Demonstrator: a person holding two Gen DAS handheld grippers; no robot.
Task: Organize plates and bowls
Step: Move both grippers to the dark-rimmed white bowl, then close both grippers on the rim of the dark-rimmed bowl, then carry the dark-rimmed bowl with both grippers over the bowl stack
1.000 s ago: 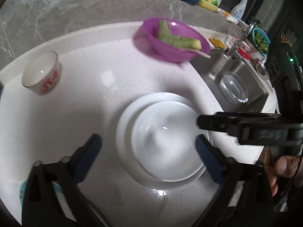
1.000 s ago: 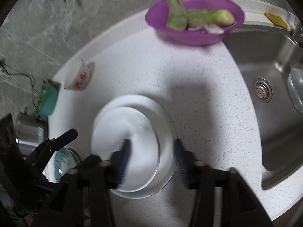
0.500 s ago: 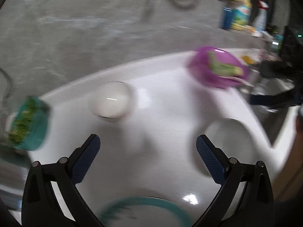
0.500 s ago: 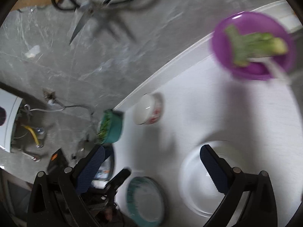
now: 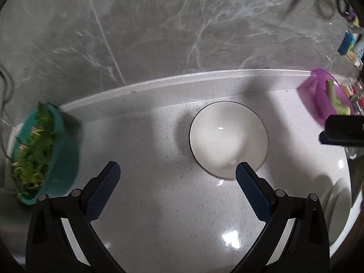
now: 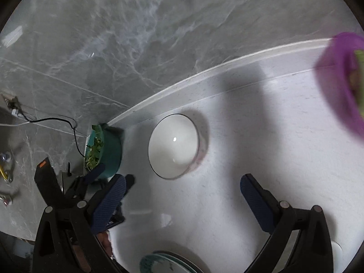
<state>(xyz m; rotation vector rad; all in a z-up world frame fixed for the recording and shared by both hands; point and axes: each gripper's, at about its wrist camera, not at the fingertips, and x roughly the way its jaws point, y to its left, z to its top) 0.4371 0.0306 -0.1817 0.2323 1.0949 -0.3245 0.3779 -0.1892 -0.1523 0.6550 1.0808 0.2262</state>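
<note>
Both the left gripper point(image 5: 177, 173) and right gripper point(image 6: 183, 187) hover with fingers wide, holding nothing. The white bowl point(image 5: 228, 140) sits alone on the table point(image 5: 159, 227), seemingly unsorted.

Black gripper frames, blue textured pads point(image 5: 103, 191).

One white bowl point(image 5: 228, 139) sits at twelve o'clock. One teal basket point(image 5: 43, 154) at nine, one purple bowl point(image 5: 327, 97) at two.

Two stacked white plates point(image 5: 336, 207) lie at four o'clock.

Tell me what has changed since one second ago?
Both grippers left the stacked white plates and swung left toward the small white bowl. The right gripper, whose jaws straddled the plates' rim, let go; the left gripper stayed open. The purple bowl and green basket stayed put.
</note>
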